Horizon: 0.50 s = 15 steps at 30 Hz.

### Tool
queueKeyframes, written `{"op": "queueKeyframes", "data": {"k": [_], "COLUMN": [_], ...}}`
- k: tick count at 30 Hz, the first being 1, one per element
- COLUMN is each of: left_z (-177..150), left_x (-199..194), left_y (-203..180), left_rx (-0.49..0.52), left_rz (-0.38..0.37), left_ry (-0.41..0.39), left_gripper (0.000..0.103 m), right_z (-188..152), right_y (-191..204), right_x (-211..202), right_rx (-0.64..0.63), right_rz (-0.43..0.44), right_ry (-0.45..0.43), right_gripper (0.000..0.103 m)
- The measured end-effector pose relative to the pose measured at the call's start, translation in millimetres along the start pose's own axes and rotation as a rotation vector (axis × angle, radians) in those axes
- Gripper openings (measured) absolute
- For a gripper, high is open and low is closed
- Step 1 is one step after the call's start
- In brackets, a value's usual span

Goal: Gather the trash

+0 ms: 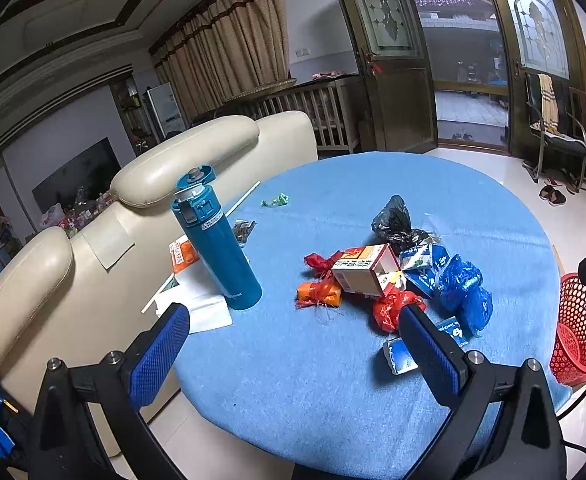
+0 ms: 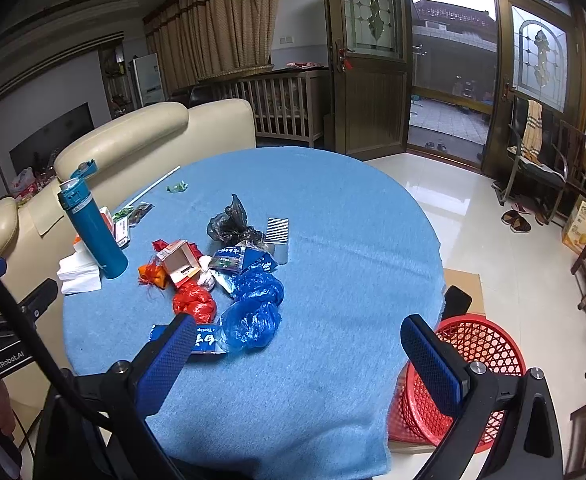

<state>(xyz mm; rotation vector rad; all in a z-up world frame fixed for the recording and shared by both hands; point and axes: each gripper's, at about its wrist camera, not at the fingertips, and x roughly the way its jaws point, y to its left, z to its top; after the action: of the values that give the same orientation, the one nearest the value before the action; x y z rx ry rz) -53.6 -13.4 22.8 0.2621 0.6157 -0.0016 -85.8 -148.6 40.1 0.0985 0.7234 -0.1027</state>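
Both tools, left (image 1: 293,340) and right (image 2: 299,346), hang empty with jaws apart above the worktop (image 2: 333,240). The trash (image 2: 229,276) lies heaped at its centre, bottle (image 2: 93,232) at nine o'clock of the heap. The basket (image 2: 473,364) stands on the floor at four o'clock.

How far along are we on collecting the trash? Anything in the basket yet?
Nothing looks done: no trash shows in the visible part of the red basket. Nothing is in hand; the left gripper and right gripper are open and empty. Left: the whole pile, including blue bag, red bag, black bag and carton.
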Motion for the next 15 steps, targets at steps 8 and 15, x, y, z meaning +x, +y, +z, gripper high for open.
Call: {"op": "queueKeyframes", "data": {"k": [8,15], "left_z": [-0.3,-1.8], "left_x": [1.3,2.2], "left_y": [-2.4,-3.9], "left_rx": [0.006,0.01], "left_rz": [-0.002,-0.005], "left_ry": [0.006,0.013], "left_gripper": [0.103,0.103], "right_z": [0.0,-2.1], "right_y": [-0.6,-2.8], "right_x": [1.8,4.3], "right_rx": [0.008,0.005], "right_rz": [0.002,-0.008], "right_ry": [0.014,-0.014], "right_gripper": [0.103,0.103]}}
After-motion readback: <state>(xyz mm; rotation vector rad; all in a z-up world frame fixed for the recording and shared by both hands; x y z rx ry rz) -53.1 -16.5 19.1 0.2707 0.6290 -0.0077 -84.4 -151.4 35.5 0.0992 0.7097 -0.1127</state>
